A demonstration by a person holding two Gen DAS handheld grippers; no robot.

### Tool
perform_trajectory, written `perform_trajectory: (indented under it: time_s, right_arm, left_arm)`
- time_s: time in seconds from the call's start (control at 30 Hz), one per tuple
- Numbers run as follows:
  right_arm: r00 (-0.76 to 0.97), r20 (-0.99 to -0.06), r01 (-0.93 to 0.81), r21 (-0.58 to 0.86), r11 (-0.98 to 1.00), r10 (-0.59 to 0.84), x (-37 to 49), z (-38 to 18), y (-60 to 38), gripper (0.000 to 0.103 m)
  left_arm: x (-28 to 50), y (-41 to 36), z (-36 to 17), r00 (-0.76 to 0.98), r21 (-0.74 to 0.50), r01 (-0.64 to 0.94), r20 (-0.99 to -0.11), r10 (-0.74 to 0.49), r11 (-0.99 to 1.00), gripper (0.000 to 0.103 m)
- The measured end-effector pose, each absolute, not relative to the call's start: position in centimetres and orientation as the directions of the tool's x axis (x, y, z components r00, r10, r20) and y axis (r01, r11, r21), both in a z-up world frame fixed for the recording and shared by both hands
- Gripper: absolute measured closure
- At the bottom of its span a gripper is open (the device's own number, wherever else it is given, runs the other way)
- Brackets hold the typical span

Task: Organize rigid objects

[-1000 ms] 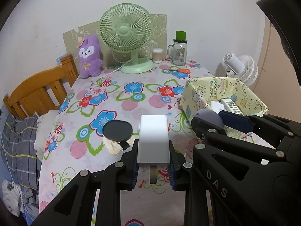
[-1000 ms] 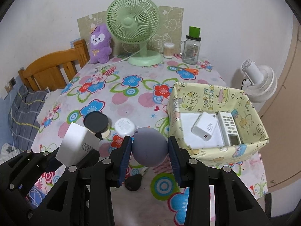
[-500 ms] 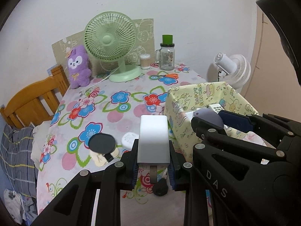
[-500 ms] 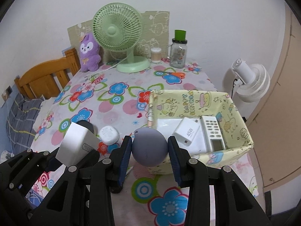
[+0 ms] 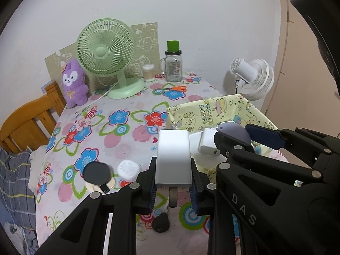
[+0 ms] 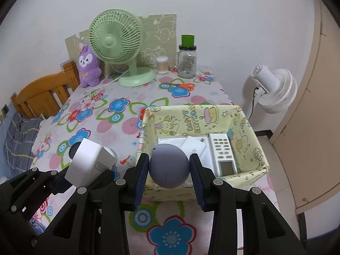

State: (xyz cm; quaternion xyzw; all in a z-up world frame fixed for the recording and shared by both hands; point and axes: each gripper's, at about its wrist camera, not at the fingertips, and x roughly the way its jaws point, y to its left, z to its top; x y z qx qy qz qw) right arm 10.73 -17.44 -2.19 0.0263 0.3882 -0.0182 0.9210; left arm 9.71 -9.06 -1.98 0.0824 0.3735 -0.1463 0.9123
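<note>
My left gripper (image 5: 172, 182) is shut on a white rectangular charger block (image 5: 172, 159), held above the flowered tablecloth just left of the yellow fabric basket (image 5: 212, 110). In the right wrist view my right gripper (image 6: 169, 170) is shut on a grey-purple round ball (image 6: 169, 165), which hangs over the near left corner of the basket (image 6: 191, 108). In the basket lie a white remote (image 6: 223, 153), a white adapter (image 6: 194, 146) and a flat white box (image 6: 170, 141). The left gripper and its block (image 6: 89, 165) show at the lower left of the same view.
On the cloth left of the basket lie a black disc (image 5: 96, 172), a white round case (image 5: 128, 167) and a small black knob (image 5: 160, 225). At the back stand a green fan (image 5: 106, 48), a purple plush (image 5: 73, 82), a glass jar (image 5: 173, 65) and orange scissors (image 5: 178, 88). A white fan (image 6: 274, 89) stands off the table's right edge.
Both grippers have moved to the right with their objects still held. The basket has come from the right side of each view towards the middle, and the ball now hangs over its corner.
</note>
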Motion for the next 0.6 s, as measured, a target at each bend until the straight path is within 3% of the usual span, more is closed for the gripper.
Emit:
perform_trajectory:
  time_s: [0.6]
  right_arm:
    - [0.688,-0.725,0.104,0.047,0.993,-0.037,12.5,-2.7,-21.5,0.061]
  left_arm:
    - [12.1,-13.2,-2.5,0.642,0.021,0.390,-0.723,-0.256,0.921,0.078]
